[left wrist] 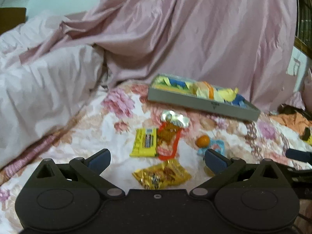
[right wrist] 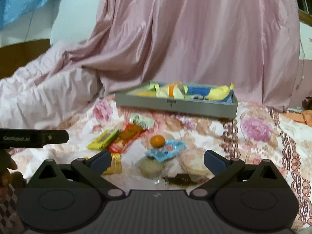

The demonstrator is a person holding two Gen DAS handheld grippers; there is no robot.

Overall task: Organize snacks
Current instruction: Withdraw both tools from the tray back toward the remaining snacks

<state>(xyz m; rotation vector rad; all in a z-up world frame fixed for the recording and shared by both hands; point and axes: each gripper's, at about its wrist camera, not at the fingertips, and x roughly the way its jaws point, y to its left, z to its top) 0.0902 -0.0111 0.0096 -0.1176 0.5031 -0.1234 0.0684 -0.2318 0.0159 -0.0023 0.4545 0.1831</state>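
- Left gripper (left wrist: 157,157) wide open, empty, hovering low centre over gold wrapper packet (left wrist: 161,176).
- Right gripper (right wrist: 157,159) wide open, empty, above clear-wrapped cakes (right wrist: 171,167), lower centre.
- Grey tray (right wrist: 175,105) mid-frame behind, part filled.
- Loose on floral bedsheet (right wrist: 263,136): yellow pack (left wrist: 144,145), orange ball (right wrist: 157,140), blue packet (right wrist: 165,152).
- Best: descend straight, pinch one packet by edge, avoid neighbours, lift clear of tray wall.
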